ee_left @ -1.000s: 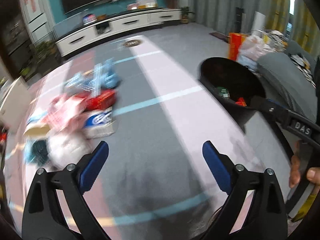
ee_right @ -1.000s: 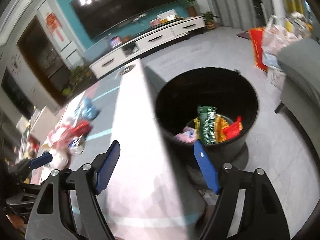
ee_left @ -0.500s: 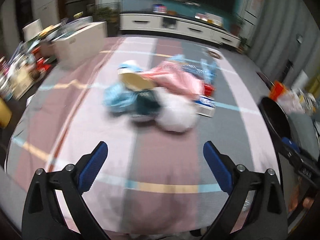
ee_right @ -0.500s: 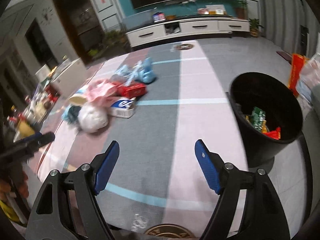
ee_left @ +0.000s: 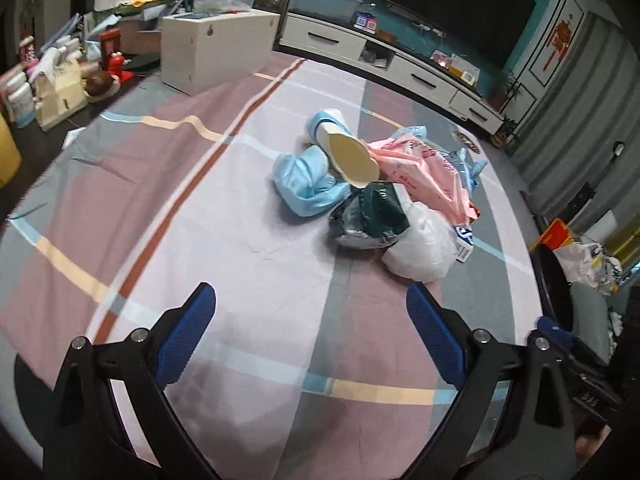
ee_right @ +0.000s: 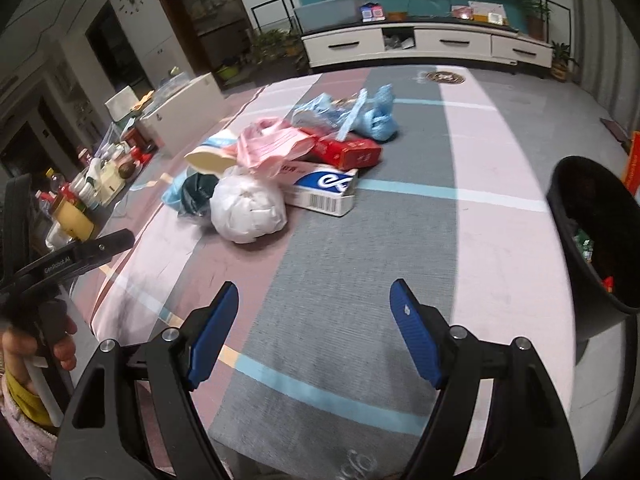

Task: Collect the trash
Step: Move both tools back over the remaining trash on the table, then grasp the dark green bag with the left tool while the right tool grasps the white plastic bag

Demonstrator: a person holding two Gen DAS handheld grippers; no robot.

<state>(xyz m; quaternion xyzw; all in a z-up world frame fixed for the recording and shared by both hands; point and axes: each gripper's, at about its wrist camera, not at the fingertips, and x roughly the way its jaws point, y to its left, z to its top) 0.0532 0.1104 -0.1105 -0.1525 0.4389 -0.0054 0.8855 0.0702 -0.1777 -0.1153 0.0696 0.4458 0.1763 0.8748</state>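
A heap of trash lies mid-table: a white tied bag [ee_right: 249, 211] [ee_left: 421, 249], a dark green bag [ee_left: 370, 216], a pale blue bag [ee_left: 308, 180], a pink bag [ee_right: 272, 144] [ee_left: 424, 172], a red box [ee_right: 348, 151], a white and blue box [ee_right: 324, 189] and a paper cup [ee_left: 352, 156]. My left gripper [ee_left: 311, 332] is open and empty near the table's front edge, short of the heap. My right gripper [ee_right: 316, 330] is open and empty over the grey stripe. A black trash bin [ee_right: 592, 236] with wrappers inside stands at the right.
The table wears a striped pink and grey cloth [ee_left: 168, 184]. A white box [ee_left: 216, 48] and cluttered bottles [ee_right: 80, 192] sit at the far left. A white TV cabinet [ee_right: 428, 46] lines the back wall. My left gripper's handle [ee_right: 76, 260] shows in the right wrist view.
Both views have swung left, away from the bin and onto the trash heap. The heap now sits nearer the centre of each view. Both grippers stayed open.
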